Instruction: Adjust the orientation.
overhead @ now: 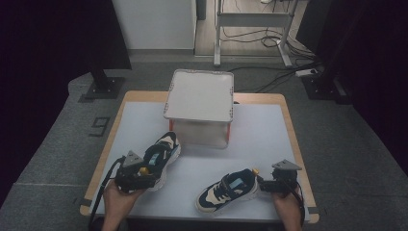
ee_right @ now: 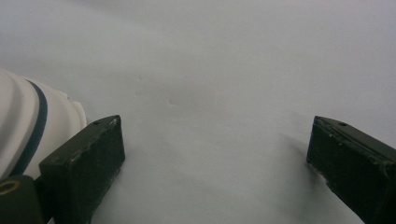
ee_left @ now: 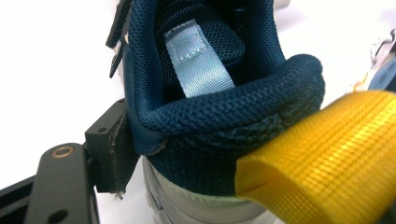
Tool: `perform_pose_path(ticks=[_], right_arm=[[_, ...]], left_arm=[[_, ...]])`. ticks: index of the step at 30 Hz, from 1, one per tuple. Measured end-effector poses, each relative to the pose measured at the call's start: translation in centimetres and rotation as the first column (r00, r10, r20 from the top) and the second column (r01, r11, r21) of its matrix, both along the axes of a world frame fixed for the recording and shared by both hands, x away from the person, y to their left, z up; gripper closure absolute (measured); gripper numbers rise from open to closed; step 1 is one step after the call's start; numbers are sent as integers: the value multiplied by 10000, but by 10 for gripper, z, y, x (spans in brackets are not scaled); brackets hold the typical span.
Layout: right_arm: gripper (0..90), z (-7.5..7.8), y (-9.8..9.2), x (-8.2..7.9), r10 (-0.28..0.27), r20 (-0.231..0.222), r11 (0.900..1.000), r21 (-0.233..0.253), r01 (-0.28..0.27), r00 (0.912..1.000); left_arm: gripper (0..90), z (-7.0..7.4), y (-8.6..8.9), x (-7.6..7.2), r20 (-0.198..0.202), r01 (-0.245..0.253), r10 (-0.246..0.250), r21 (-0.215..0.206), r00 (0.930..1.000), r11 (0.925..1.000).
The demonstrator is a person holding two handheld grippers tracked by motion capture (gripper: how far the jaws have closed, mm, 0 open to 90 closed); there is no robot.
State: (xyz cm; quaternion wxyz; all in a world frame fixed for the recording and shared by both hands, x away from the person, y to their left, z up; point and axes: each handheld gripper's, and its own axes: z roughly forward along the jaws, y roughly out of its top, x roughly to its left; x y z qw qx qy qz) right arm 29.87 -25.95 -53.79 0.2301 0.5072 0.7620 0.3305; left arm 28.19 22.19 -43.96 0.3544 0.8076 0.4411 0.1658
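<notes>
Two navy and cream sneakers lie on the white table (overhead: 262,132). The left sneaker (overhead: 161,153) points away toward the box, and my left gripper (overhead: 136,174) is shut on its heel. In the left gripper view the navy mesh heel collar (ee_left: 224,116) sits against my left pad (ee_left: 114,151), while the yellow pull loop (ee_left: 327,158) hides the other jaw. The right sneaker (overhead: 226,188) lies near the front edge, toe to the left. My right gripper (overhead: 269,184) stands open just behind its heel, jaws wide over bare table (ee_right: 215,135), with the white sole (ee_right: 28,130) beside the left jaw.
A white box (overhead: 199,103) with a flat lid and an orange-red corner stands at the back middle of the table. Wooden table edges show around the white surface. Grey floor, black stands and cables lie beyond.
</notes>
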Motion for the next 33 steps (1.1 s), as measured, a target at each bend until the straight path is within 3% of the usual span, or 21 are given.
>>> perform_pose_path(ticks=[7, 10, 18, 28, 33], right_arm=[[37, 0, 0, 0, 22, 3, 10000, 10, -22, 10000], [39, 0, 0, 0, 32, 1, 10000, 22, -32, 10000], [41, 0, 0, 0, 42, -2, 10000, 33, -42, 10000], [46, 0, 0, 0, 90, -11, 10000, 36, -90, 10000], [49, 0, -1, 0, 100, -18, 9999, 51, -100, 9999]], left_arm=[[245, 5, -23, 23, 133, 81, -81, -31, 9999, 10000], [245, 6, -30, 35, 97, 110, -108, -229, 9999, 9997], [245, 4, -44, 67, 28, -158, 158, -280, 9999, 9995], [244, -5, -66, 99, 150, -551, 551, -42, 9984, 9985], [243, -14, -75, 113, 167, -802, 804, -144, 9966, 9967]])
